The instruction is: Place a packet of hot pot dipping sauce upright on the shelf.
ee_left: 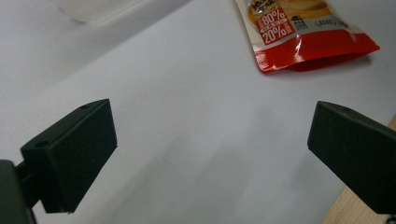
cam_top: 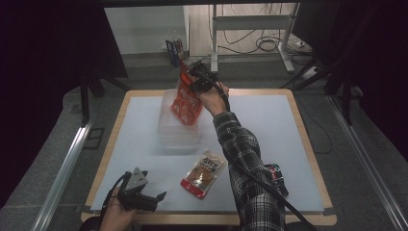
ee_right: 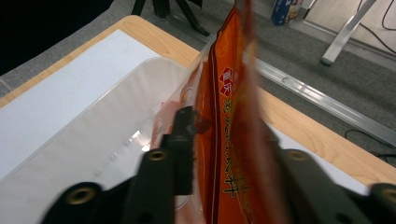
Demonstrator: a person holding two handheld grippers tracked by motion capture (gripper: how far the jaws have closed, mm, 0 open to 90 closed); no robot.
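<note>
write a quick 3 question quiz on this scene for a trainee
1. True or false: the left gripper has its jaws shut.
2. The glossy orange-red foil pouch between the jaws of the right gripper hangs over: A) the clear plastic bin; B) the floor; C) the person's sleeve.
3. How many pouches lie flat on the white mat?
Key: 1 false, they stand wide apart. 2 A. 3 one, the red-and-tan snack pouch.

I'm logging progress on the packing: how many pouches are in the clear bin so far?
None settled yet. The right gripper has the orange pouch between its fingers over the clear bin. The second pouch lies on the table, and the left gripper waits open.
</note>
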